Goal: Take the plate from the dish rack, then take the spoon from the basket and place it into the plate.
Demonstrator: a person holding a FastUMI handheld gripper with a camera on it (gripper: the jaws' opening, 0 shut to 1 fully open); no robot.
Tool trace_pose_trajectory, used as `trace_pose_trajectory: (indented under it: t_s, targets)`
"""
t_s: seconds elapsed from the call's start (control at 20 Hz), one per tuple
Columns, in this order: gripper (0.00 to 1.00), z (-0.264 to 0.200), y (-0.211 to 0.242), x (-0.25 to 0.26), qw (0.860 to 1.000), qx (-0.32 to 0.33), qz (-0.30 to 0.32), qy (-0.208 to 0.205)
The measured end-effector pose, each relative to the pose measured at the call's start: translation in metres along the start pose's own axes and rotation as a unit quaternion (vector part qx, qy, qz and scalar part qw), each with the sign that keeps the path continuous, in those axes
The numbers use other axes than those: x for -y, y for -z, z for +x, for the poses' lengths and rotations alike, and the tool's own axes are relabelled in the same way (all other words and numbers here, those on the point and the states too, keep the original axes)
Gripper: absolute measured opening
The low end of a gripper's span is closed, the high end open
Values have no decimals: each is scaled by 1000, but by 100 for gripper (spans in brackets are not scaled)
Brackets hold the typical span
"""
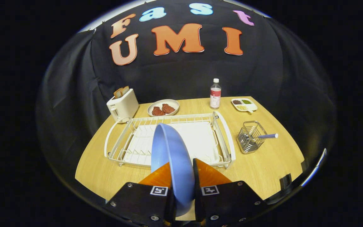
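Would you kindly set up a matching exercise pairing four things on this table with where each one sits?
1. plate
2. spoon
3. toast
4. bottle

A. in the wire basket
B. clamped between the fingers of the tool
C. upright behind the rack
D. in the toaster

Pairs: 1-B, 2-A, 3-D, 4-C

Wooden tabletop (pixel 273 160), light grain, mid frame. On it: white dish rack (pixel 222 138) at centre; white toaster (pixel 123 105) w/ bread, upper left; plate of meat (pixel 163 107) beside it; clear bottle (pixel 215 94) behind rack; divided dish (pixel 244 105) upper right; wire basket (pixel 250 137) right of rack, spoon handle (pixel 268 136) sticking out.
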State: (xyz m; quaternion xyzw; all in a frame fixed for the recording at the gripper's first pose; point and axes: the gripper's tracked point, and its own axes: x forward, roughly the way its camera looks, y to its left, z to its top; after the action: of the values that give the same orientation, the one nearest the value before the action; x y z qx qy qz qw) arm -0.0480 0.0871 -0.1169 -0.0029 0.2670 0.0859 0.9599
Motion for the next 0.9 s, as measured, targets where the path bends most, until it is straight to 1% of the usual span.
trace_pose_trajectory:
  t_s: [0.25,0.45,0.6,0.8,0.9]
  targets:
    - [24,-5,38,-8,998,-26,54,-26]
    - [24,-3,73,-15,992,-58,104,-49]
    - [24,1,97,-11,987,-78,128,-51]
    - [24,8,121,-8,975,-103,184,-65]
    - [24,12,130,-7,964,-117,226,-75]
